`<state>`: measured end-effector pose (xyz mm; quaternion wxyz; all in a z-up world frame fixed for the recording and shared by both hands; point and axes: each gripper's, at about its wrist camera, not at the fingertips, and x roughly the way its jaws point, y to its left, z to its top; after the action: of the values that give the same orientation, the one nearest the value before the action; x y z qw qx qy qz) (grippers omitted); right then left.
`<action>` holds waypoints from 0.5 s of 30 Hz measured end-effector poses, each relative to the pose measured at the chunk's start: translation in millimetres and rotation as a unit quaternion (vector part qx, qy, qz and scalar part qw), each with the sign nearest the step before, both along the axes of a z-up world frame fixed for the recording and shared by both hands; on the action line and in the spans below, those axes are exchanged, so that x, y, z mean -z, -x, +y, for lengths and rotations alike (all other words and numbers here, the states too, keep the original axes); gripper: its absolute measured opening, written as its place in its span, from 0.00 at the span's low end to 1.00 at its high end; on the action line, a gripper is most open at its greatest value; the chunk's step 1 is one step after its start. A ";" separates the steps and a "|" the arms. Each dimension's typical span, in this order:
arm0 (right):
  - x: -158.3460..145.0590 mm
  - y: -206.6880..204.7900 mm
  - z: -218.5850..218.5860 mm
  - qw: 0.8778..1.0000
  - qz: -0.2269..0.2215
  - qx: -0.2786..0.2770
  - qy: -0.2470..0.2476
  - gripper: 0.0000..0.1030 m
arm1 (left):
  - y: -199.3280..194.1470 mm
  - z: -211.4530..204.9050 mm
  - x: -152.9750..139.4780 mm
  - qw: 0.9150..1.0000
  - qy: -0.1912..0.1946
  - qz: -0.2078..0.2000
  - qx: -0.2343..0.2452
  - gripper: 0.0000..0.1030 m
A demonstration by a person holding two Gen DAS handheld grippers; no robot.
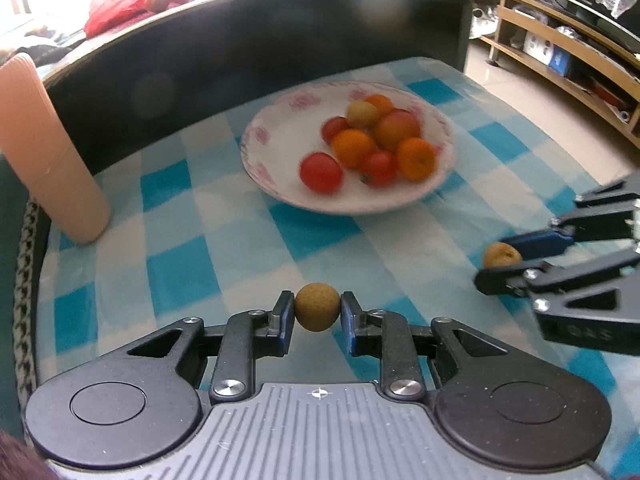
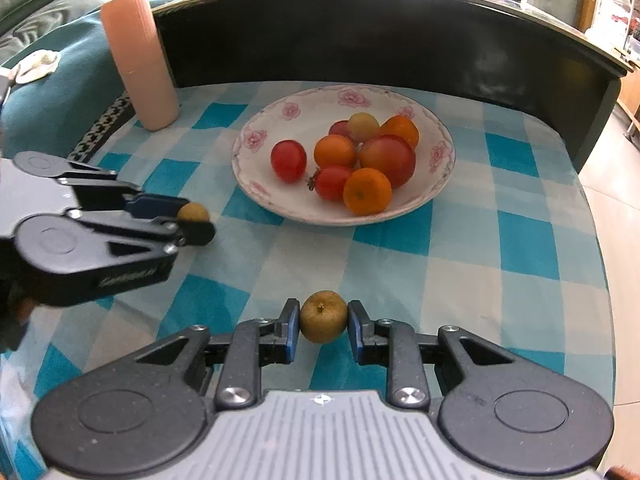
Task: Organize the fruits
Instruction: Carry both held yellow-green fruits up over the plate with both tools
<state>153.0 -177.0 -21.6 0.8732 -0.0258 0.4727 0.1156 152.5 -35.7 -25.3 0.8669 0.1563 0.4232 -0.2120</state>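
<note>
I hold two grippers, each with one small brown fruit in it. My left gripper (image 1: 317, 312) is clenched on a round tan longan (image 1: 317, 306), its blue pads pressing both sides, above the blue-and-white checked cloth (image 1: 240, 240). My right gripper (image 2: 323, 317) is clamped the same way on a second brown fruit (image 2: 323, 316), stem end facing the camera. From left to right on the table I count one tall pink ribbed cup (image 2: 138, 60) standing upright at the far left corner, then one white plate with pink flowers (image 2: 280, 120) near the middle. It holds eight fruits: three red tomatoes, three oranges, one large red-orange fruit and one small yellowish one on top. Nothing lies on the cloth between my grippers and the plate. A dark raised board (image 2: 360, 32) runs behind the plate.
</note>
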 end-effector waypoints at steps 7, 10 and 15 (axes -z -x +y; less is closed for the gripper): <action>1.5 26.2 0.4 1.000 0.010 -0.006 0.011 0.40 | 39.9 -5.7 7.7 0.999 -0.025 0.017 0.023 0.31; 3.6 37.9 0.1 1.000 0.014 -0.005 0.015 0.40 | 49.4 -6.0 9.7 0.999 -0.027 0.022 0.029 0.31; 10.6 51.3 -0.5 1.000 0.015 -0.003 0.020 0.40 | 58.8 -3.9 16.0 0.999 -0.030 0.025 0.034 0.31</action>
<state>101.8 -177.5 -32.2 0.8651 -0.0428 0.4879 0.1087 93.8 -39.6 -41.3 0.8435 0.1911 0.4448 -0.2328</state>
